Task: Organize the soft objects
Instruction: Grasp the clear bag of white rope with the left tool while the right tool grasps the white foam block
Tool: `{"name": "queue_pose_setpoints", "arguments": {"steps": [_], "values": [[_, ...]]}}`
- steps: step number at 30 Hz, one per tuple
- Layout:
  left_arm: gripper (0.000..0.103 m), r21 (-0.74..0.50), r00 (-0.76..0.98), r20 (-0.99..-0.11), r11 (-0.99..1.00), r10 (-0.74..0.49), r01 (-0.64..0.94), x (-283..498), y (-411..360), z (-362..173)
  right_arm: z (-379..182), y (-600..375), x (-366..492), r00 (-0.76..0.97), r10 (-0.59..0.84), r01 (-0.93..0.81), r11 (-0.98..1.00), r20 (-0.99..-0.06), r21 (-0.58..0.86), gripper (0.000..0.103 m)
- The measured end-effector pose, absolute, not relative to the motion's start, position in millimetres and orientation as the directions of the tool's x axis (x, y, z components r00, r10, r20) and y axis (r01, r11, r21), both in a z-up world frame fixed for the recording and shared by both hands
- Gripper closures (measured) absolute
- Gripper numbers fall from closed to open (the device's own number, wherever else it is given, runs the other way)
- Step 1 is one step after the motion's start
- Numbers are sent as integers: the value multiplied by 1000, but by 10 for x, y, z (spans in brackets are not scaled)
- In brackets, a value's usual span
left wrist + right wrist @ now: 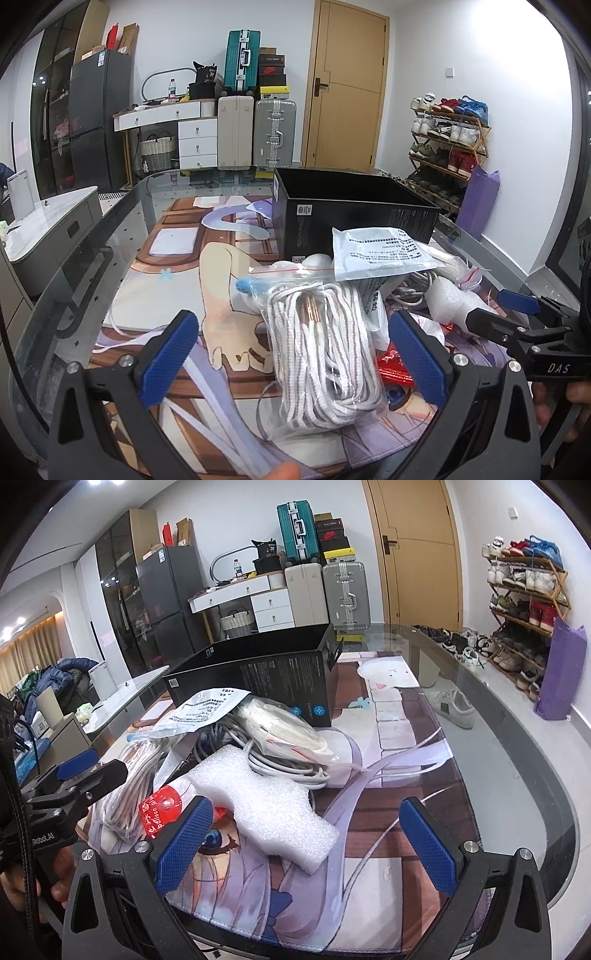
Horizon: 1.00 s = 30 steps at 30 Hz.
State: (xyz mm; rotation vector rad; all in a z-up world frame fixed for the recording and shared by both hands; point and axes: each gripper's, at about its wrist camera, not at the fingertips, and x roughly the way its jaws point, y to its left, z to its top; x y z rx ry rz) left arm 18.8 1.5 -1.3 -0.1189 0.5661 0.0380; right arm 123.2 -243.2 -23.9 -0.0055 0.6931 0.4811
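Note:
A clear bag of white striped cord point(325, 354) lies on the printed mat, between the fingers of my open left gripper point(291, 354) without touching them. Behind it stands an open black box point(351, 214), with a white printed pouch point(380, 251) leaning on the pile in front. My right gripper point(306, 843) is open too, its blue pads on either side of the near end of a white foam piece point(273, 805). A red balloon packet point(162, 808), a coiled grey cable point(288, 771) and a bagged cream bundle point(280, 731) lie beside the foam. Each gripper shows at the edge of the other's view.
The printed mat point(399, 738) covers a round glass table point(517, 738) whose edge curves close on the right. Beyond the table are a shoe rack point(524, 590), a purple bag point(561, 672), suitcases point(273, 133) and a wooden door point(347, 85). A hand point(561, 402) holds the right gripper's handle.

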Motion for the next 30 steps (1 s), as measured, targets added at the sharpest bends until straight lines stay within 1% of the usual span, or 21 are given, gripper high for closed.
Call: {"name": "queue_pose_setpoints", "arguments": {"steps": [8, 12, 15, 17, 19, 20, 22, 23, 27, 30], "values": [[0, -85, 817, -577, 994, 13, -76, 245, -4, -98, -291, -2445, 1268, 663, 417, -424, 894, -622, 148, 0], [0, -85, 814, -581, 994, 5, -67, 237, -20, -125, -317, -2454, 1304, 659, 417, -414, 896, -626, 160, 1], [3, -98, 812, -584, 994, -16, -50, 224, -23, -138, -336, -2465, 1336, 653, 424, -411, 894, -628, 176, 0], [11, -101, 813, -581, 994, -29, -37, 205, -24, -135, -336, -2464, 1344, 653, 432, -416, 891, -622, 181, 0], [24, -105, 809, -586, 994, -43, -23, 210, -24, -141, -347, -2456, 1358, 649, 440, -419, 888, -621, 191, 1], [27, -113, 806, -590, 994, -57, -12, 211, -22, -144, -345, -2454, 1356, 645, 445, -422, 885, -621, 196, 1], [42, -122, 807, -586, 992, -75, 4, 198, -35, -140, -349, -2430, 1351, 644, 449, -430, 882, -619, 193, 3], [45, -125, 804, -587, 992, -91, 21, 191, -43, -139, -352, -2414, 1343, 642, 452, -435, 880, -619, 191, 5], [61, -114, 806, -584, 993, -94, 33, 167, -72, -118, -356, -2392, 1299, 639, 460, -446, 874, -616, 190, 12], [64, -121, 806, -584, 992, -95, 30, 144, -67, -102, -359, -2386, 1291, 636, 467, -453, 871, -615, 193, 19]]}}
